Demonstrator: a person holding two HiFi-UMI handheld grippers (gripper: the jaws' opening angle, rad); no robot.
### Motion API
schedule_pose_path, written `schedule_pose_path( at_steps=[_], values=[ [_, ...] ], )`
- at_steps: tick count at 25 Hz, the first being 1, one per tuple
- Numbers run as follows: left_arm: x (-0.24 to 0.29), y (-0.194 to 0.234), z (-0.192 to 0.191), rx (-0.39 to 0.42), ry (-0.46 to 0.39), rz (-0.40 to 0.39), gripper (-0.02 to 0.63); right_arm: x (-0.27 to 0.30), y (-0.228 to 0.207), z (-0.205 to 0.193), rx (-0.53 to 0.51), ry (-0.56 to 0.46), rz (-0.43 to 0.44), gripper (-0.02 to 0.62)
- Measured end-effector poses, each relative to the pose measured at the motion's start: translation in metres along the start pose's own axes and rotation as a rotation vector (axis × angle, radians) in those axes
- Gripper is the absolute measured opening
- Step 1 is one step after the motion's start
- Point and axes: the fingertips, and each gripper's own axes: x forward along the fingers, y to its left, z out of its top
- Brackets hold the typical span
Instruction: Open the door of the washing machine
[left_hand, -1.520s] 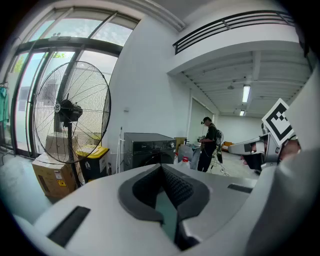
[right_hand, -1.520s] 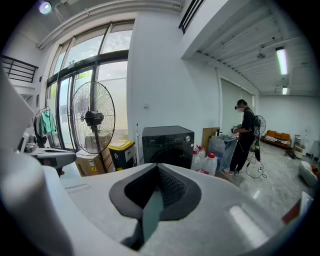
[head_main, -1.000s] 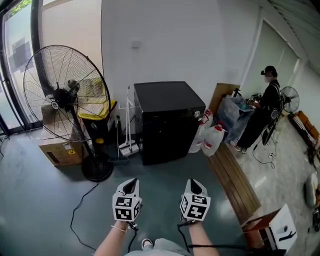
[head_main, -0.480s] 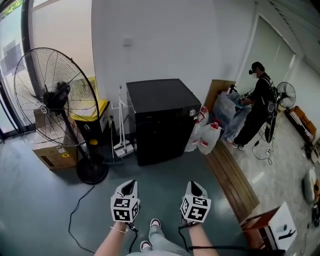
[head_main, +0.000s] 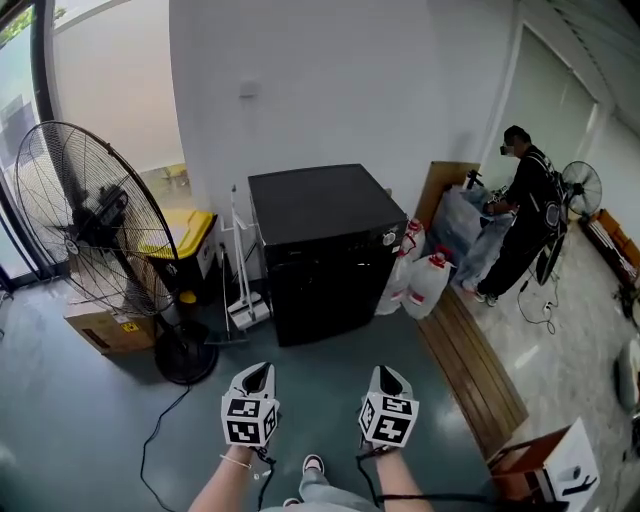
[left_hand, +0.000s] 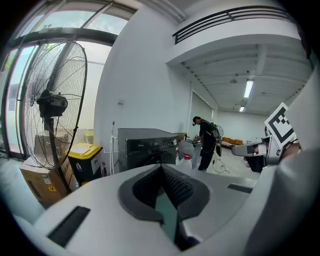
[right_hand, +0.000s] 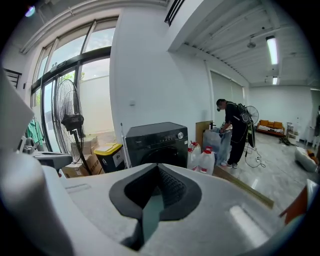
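Note:
The black front-loading washing machine (head_main: 322, 245) stands against the white wall, its round door (head_main: 332, 292) closed. It also shows ahead in the left gripper view (left_hand: 146, 149) and the right gripper view (right_hand: 157, 144). My left gripper (head_main: 257, 374) and right gripper (head_main: 387, 378) are held side by side low in the head view. Both are well short of the machine, over the grey-green floor. Each points toward the machine's front. The left gripper's (left_hand: 162, 171) jaws meet with nothing between them, and so do the right gripper's (right_hand: 159, 172).
A big standing fan (head_main: 88, 232) is at the left, with a cardboard box (head_main: 108, 330), a yellow-lidded bin (head_main: 188, 240) and a cable (head_main: 158, 432) on the floor. White jugs (head_main: 426, 285) and wooden planks (head_main: 472, 370) lie right of the machine. A person (head_main: 522, 212) stands at the far right.
Both grippers and the head view have come forward toward the washing machine, which now sits closer and lower in view. Neither gripper's jaws have changed.

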Motion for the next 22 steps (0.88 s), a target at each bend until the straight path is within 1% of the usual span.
schedule_pose_path(
  at_steps=[7, 12, 22],
  values=[
    [0.046, 0.002, 0.013, -0.002, 0.025, 0.010, 0.005, 0.049, -0.014, 0.017, 0.007, 0.013, 0.046, 0.005],
    [0.075, 0.001, 0.023, 0.001, 0.026, 0.019, 0.005, 0.080, -0.028, 0.027, 0.012, 0.037, 0.054, 0.005],
    [0.108, 0.011, 0.031, 0.001, 0.044, 0.031, 0.005, 0.124, -0.033, 0.034, 0.036, 0.060, 0.069, 0.005]
  ],
)
